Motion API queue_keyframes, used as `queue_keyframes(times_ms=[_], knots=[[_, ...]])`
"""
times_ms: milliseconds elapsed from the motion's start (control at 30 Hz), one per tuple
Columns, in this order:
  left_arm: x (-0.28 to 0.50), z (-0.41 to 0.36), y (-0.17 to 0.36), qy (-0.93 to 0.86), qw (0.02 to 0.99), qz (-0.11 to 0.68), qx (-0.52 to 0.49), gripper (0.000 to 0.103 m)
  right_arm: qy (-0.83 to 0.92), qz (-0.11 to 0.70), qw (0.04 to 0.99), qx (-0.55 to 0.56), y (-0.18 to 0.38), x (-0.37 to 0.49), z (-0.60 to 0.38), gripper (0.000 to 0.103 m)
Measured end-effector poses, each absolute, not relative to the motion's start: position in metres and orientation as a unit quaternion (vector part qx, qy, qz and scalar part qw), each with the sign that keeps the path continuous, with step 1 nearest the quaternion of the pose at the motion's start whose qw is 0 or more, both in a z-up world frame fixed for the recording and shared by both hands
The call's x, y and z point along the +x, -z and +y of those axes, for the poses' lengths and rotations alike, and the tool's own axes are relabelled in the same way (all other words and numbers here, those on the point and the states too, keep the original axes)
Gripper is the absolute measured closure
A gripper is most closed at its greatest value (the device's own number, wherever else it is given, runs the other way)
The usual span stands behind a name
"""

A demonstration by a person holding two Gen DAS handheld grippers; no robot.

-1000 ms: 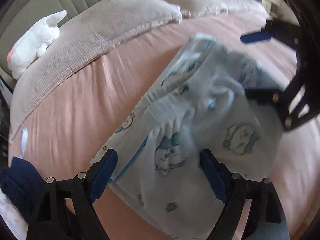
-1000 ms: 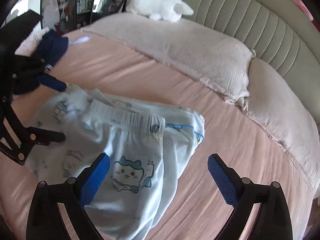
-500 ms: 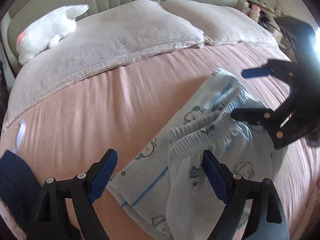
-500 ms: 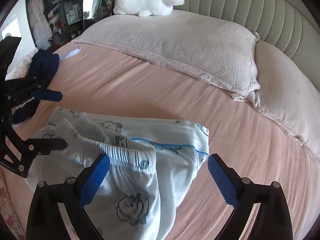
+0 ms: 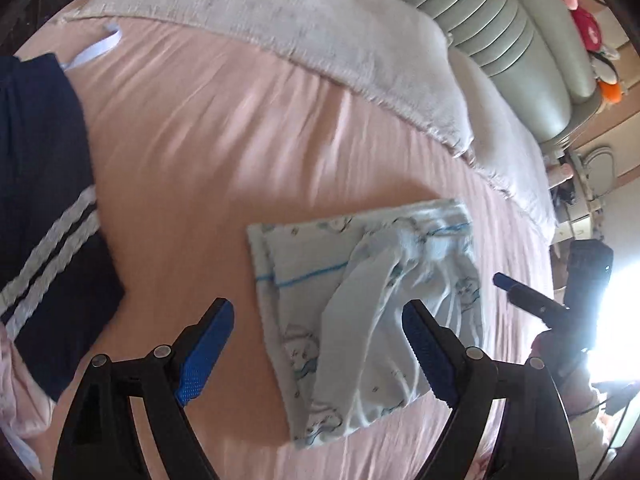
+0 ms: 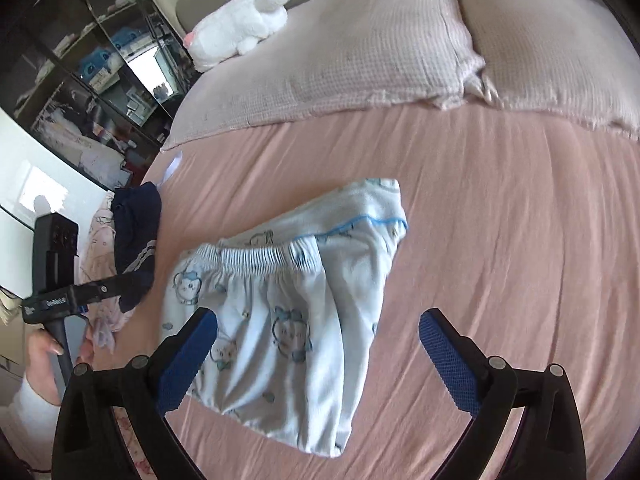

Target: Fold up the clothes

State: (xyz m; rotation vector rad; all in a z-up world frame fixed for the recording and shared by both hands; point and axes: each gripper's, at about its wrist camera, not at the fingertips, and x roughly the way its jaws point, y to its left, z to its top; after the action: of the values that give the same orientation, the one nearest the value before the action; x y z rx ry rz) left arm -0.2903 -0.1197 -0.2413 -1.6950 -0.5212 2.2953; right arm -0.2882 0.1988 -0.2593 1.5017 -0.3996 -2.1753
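So the light blue printed pants (image 6: 288, 304) are lying folded on the pink bed sheet (image 6: 500, 240), toward the foot edge I think. My left gripper (image 5: 318, 350) and right gripper (image 6: 318, 354) both hang over them spread wide, empty. Navy garment (image 5: 36, 208) sits near the sheet's side edge

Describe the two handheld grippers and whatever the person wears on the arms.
Both the left gripper and the right gripper have black frames with silver rivets and two angled fingers faced with textured blue pads. In the right wrist view the left one shows a black handle with small white lettering. A white sleeve covers the left wrist.
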Motion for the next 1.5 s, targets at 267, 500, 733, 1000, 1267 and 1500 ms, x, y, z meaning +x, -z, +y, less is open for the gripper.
queue_keyframes(times_ms=[267, 500, 733, 1000, 1267, 1500], knots=[[-0.278, -0.096, 0.26, -0.802, 0.093, -0.137, -0.575, 0.018, 0.779, -0.156, 0.257, 0.549, 0.285, -0.28, 0.186, 0.0], [-0.266, -0.067, 0.263, -0.818, 0.091, -0.123, -0.554, 0.047, 0.809, -0.132, 0.235, 0.522, 0.284, -0.274, 0.168, 0.033], [-0.264, -0.068, 0.269, -0.808, 0.114, -0.164, -0.554, 0.09, 0.791, -0.166, 0.232, 0.541, 0.291, -0.278, 0.18, 0.087], [-0.261, -0.054, 0.237, -0.812, 0.181, -0.183, -0.524, 0.094, 0.797, -0.179, 0.265, 0.512, 0.258, -0.276, 0.182, 0.096], [-0.277, 0.043, 0.195, -0.806, 0.262, -0.15, -0.508, 0.094, 0.83, -0.165, 0.222, 0.485, 0.204, -0.253, 0.266, 0.096], [-0.295, 0.199, 0.173, -0.783, 0.357, -0.129, -0.492, 0.094, 0.857, -0.173, 0.131, 0.467, 0.176, -0.217, 0.412, 0.096]])
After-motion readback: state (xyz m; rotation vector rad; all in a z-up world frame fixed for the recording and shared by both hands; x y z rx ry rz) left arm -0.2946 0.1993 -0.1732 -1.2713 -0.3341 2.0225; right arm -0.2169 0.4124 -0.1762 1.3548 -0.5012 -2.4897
